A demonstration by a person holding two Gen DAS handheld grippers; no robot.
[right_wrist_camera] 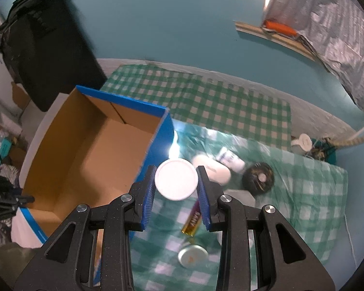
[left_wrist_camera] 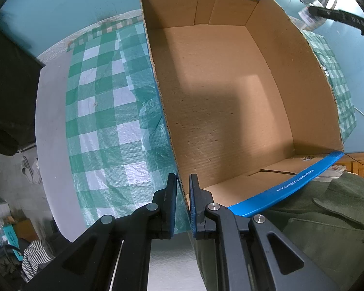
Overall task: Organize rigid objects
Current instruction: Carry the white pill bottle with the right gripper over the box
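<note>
White table [left_wrist_camera: 53, 126] carries green-checked cloth [right_wrist_camera: 230, 104]; on the cloth: cardboard box [right_wrist_camera: 85, 145], gold battery [right_wrist_camera: 191, 223], round tin [right_wrist_camera: 192, 255], dark disc [right_wrist_camera: 258, 175].

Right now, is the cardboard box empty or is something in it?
Empty. The left wrist view looks straight into the cardboard box and shows only bare floor; the right gripper holds the white lid outside it.

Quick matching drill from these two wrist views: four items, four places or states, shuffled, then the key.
1. cardboard box
2. white lid
3. gold battery
4. left gripper

A. lying on the checked cloth
B. clamped on the box wall
C. nothing inside
D. held in the right gripper

Pairs: 1-C, 2-D, 3-A, 4-B
</note>
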